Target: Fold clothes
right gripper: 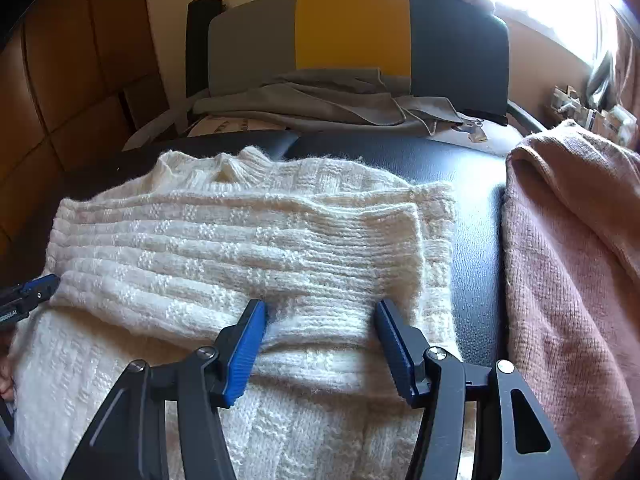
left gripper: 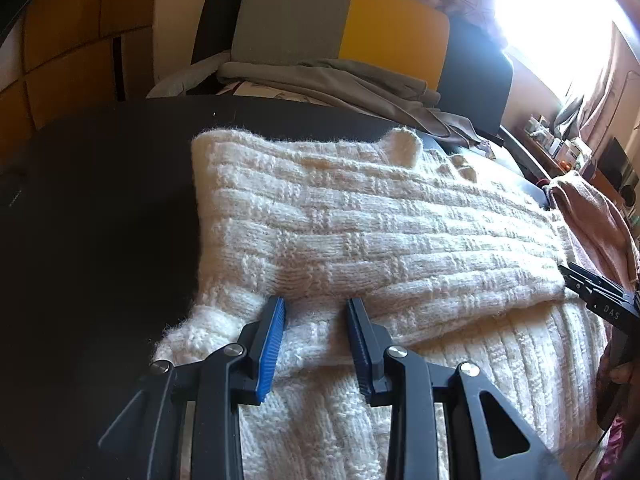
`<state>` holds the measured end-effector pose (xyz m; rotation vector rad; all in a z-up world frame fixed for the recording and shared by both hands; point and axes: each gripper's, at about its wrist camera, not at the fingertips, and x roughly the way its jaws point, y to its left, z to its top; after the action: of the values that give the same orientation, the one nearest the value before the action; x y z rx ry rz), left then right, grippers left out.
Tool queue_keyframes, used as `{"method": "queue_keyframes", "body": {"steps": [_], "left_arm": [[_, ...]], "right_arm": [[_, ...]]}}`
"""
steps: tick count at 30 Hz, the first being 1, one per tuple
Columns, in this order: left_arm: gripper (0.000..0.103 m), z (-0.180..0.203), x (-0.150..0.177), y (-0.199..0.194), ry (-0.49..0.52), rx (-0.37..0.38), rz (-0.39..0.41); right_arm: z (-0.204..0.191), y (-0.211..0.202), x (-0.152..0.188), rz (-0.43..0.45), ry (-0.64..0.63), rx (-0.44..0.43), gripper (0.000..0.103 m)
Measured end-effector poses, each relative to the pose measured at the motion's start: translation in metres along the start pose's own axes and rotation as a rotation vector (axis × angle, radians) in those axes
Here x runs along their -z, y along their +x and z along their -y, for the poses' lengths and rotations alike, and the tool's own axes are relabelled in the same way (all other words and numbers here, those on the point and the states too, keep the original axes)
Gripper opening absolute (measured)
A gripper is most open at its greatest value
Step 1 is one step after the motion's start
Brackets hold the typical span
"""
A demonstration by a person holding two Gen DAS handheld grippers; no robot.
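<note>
The white sweater (right gripper: 240,248) lies on the black table (right gripper: 476,240) with its folded band running left to right straight ahead of me, my left gripper (left gripper: 316,316) and right gripper (right gripper: 320,320) both spread apart at its near edge.

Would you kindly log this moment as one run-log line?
task: fold clothes | left gripper: open | right gripper: open | white sweater: sleeves folded across | pink garment: beside

Left gripper (left gripper: 316,306): jaws parted, blue-padded fingers (left gripper: 272,344) level and pointing forward, nothing between them. Right gripper (right gripper: 320,308): jaws spread wider, fingers (right gripper: 246,350) likewise empty. The two sit side by side; each shows at the edge of the other's view.
</note>
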<state>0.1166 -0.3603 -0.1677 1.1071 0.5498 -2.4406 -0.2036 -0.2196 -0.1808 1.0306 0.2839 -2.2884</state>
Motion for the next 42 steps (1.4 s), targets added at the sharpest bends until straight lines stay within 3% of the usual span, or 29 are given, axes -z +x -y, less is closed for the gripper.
{"method": "queue_keyframes", "body": {"steps": [10,13,16,19,20,21,27,32,36,42], "left_arm": [[0.032,0.009,-0.003,-0.006,0.024,-0.035,-0.001],[0.032,0.004,-0.001,-0.038,-0.023,0.013,0.027],[0.034,-0.002,0.015,-0.079,0.004,0.059,0.064],[0.035,-0.011,0.039,-0.118,0.051,0.101,0.067],[0.035,-0.016,0.048,-0.124,0.058,0.11,0.049],[0.035,-0.021,0.058,-0.13,0.064,0.12,0.031],[0.035,-0.055,0.13,-0.155,0.032,0.155,-0.108],[0.036,-0.068,0.174,-0.166,0.035,0.166,-0.216],[0.036,-0.074,0.196,-0.159,0.042,0.189,-0.295],[0.037,-0.072,0.208,-0.152,0.055,0.254,-0.355]], "right_arm": [[-0.004,-0.005,0.005,0.017,0.039,-0.026,0.064],[-0.004,-0.008,0.004,0.011,0.045,-0.045,0.068],[-0.001,-0.023,0.001,-0.003,0.071,-0.084,0.076],[0.02,-0.055,0.028,-0.021,0.146,-0.171,0.091],[0.028,-0.066,0.04,-0.032,0.174,-0.202,0.1],[0.035,-0.076,0.051,-0.043,0.201,-0.233,0.103],[0.082,-0.141,0.119,-0.108,0.364,-0.419,0.103],[0.104,-0.17,0.188,-0.171,0.512,-0.513,0.103],[0.1,-0.174,0.208,-0.151,0.542,-0.576,0.103],[0.07,-0.159,0.219,-0.255,0.476,-0.704,0.103]]}}
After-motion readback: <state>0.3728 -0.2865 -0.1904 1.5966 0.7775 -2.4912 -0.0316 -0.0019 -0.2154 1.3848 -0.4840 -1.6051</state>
